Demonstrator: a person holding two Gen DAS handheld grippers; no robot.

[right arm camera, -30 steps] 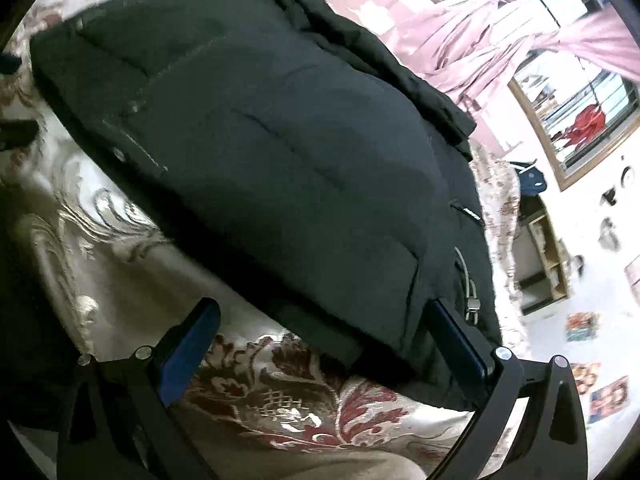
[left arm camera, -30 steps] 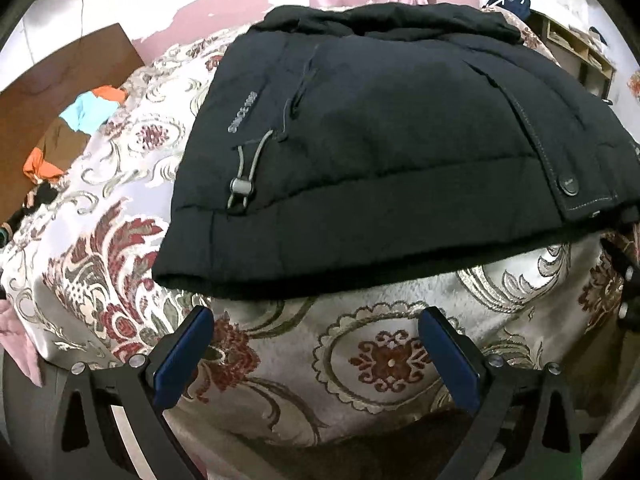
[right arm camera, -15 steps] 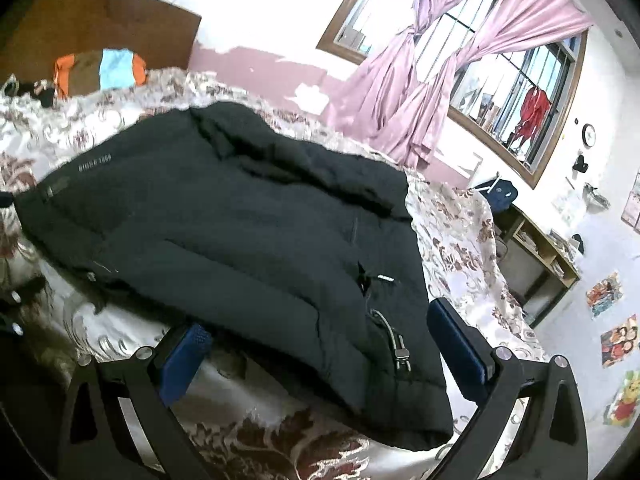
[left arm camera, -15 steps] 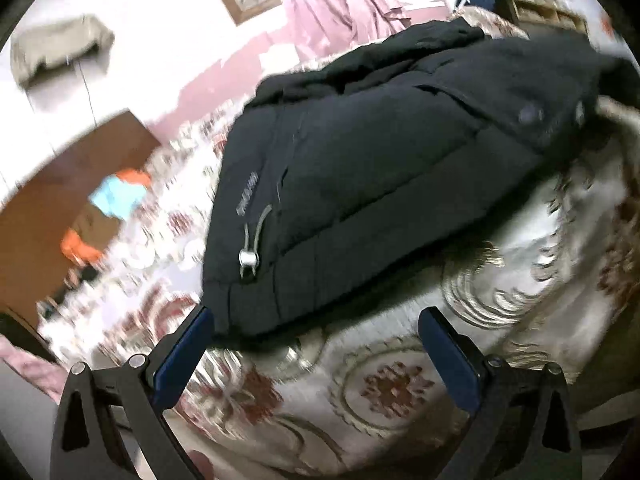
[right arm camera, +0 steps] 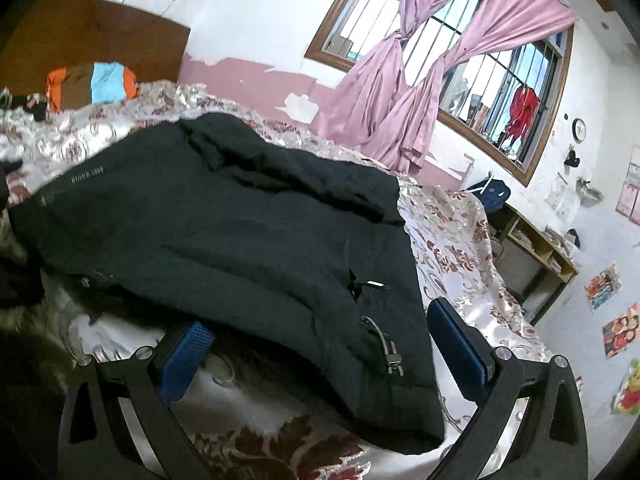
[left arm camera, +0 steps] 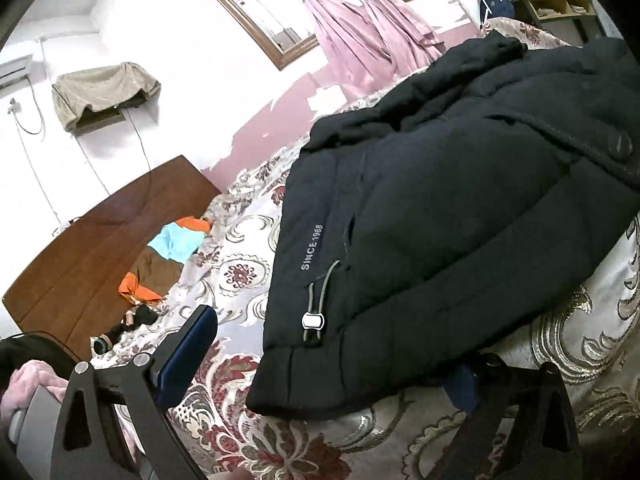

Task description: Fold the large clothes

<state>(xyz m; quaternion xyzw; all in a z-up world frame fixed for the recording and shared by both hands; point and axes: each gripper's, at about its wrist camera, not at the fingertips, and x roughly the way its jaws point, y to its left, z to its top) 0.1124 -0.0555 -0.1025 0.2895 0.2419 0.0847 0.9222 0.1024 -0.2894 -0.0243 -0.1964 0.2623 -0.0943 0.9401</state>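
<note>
A black padded jacket [left arm camera: 460, 216] lies folded on the floral bedspread [left arm camera: 240, 272]; it also shows in the right wrist view [right arm camera: 240, 240]. It has "SINCE 1988" lettering and a drawcord toggle [left arm camera: 313, 321] near its hem. My left gripper [left arm camera: 332, 360] is open at the jacket's near left hem corner, its right finger tucked under the hem. My right gripper [right arm camera: 320, 344] is open at the near right hem corner, its left finger [right arm camera: 184, 354] under the hem edge and its right finger beside the jacket.
A wooden headboard [left arm camera: 100, 248] and an orange, blue and brown bundle [left arm camera: 168, 256] lie at the bed's far left. Pink curtains [right arm camera: 400, 92] hang at the window. A shelf unit [right arm camera: 532, 256] stands past the bed's right edge.
Both grippers dropped low and moved in to the jacket's near hem, with the hem now lying between each pair of open fingers. The views tilted up toward the walls.
</note>
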